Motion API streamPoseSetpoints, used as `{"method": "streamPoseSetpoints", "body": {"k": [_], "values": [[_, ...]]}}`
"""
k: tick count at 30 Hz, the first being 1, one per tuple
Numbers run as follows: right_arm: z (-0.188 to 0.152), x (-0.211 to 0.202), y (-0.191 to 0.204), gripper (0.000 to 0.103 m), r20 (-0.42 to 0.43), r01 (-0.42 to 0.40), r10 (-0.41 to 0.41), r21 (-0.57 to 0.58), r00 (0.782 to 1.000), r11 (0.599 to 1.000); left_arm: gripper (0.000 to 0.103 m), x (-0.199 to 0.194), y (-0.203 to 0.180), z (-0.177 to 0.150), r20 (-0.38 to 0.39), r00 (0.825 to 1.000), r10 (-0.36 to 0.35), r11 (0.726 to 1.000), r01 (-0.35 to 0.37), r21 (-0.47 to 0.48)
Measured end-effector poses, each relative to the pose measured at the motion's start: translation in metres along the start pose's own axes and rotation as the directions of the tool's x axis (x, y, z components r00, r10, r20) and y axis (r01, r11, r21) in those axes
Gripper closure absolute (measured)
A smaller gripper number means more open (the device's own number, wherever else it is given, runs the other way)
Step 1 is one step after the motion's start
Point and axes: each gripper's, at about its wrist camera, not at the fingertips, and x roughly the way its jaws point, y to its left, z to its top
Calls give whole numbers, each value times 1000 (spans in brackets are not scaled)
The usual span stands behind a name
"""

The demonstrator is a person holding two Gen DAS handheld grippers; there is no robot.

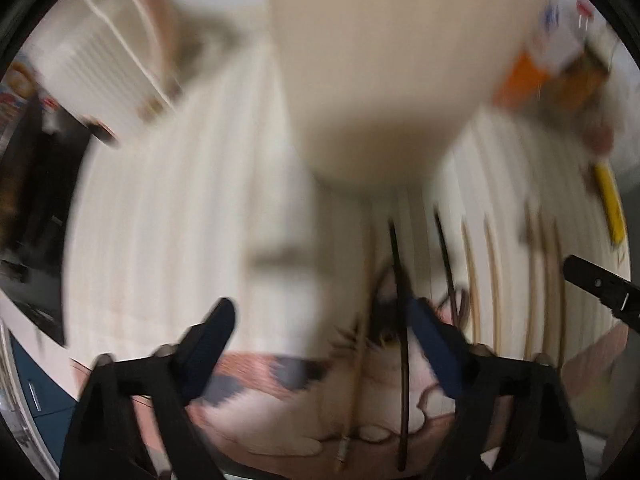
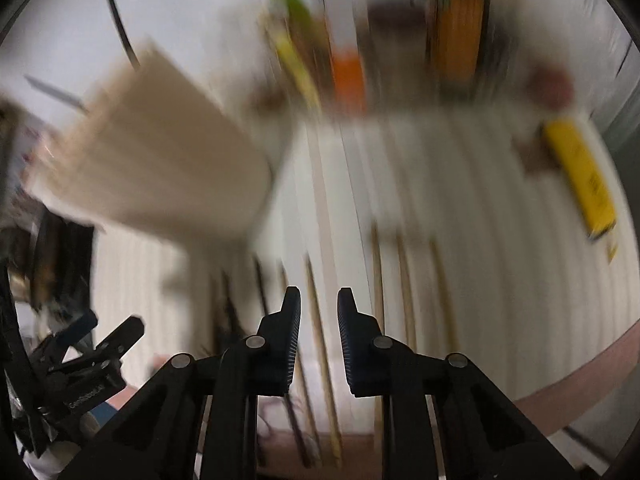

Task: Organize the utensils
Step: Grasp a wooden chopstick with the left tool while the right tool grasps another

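Several chopsticks (image 1: pixel 402 360) are laid roughly side by side on a pale ribbed mat (image 1: pixel 180 220) that covers the worktop; dark ones are seen toward the left gripper and light wooden ones (image 2: pixel 404 280) further along, though heavy blur hides their exact number. In the left wrist view a dark chopstick and a pale one are seen between the spread fingers of the left gripper (image 1: pixel 320 320), whose jaws are held wide and are pressed on nothing. In the right wrist view a wooden chopstick (image 2: pixel 320 320) is seen in the narrow gap of the right gripper (image 2: pixel 319 300); its jaws are drawn close together, but contact with the stick cannot be told. A tall beige box-like shape (image 1: pixel 380 60) is seen beyond the chopsticks, too blurred to identify. A yellow object (image 2: pixel 580 176) is placed at the mat's far edge, with an orange item (image 2: pixel 350 80) behind it. A white slatted container (image 1: pixel 100 68) is seen at the upper left of the left view.
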Motion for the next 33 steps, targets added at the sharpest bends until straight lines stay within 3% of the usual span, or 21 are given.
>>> {"method": "streamPoseSetpoints", "body": {"k": [1,4,5,6,8,11,13,17,20,28,33], "values": [[-4,12,-1,83,-31,4,-4,-1,999,1000,34,12,-5,-2,-32,999,-1,1000,1,10],[-16,45,-1,83,-125,23,-25,-17,992,1000,62,43,-13,-11,-99,995,19,999,-16,37],[-18,50,1,83,-139,24,-26,-20,990,1000,71,44,-12,-13,-80,997,7,1000,-5,28],[-21,56,2,83,-159,26,-30,-27,987,999,88,44,-10,-13,-72,997,19,1000,-17,26],[-26,71,8,83,-201,31,-43,-58,979,998,98,44,-6,-13,-73,997,10,1000,-9,10],[-31,84,19,82,-215,74,-100,-128,972,989,98,45,19,-14,-69,996,61,997,-64,-49],[-35,86,28,97,-219,133,-177,-199,960,971,99,45,41,-18,-84,993,80,991,-89,-104],[-41,82,18,97,-222,193,-233,-189,947,963,98,46,68,-25,-98,994,54,981,-71,-181],[-42,83,13,96,-247,179,-222,-184,943,967,98,46,73,-26,-97,994,48,981,-65,-182],[-44,91,26,95,-269,237,-300,-245,915,940,98,46,78,-26,-94,993,68,986,-82,-146],[-41,92,27,95,-280,239,-305,-248,910,939,98,47,63,-25,-96,993,70,986,-84,-147]]}}
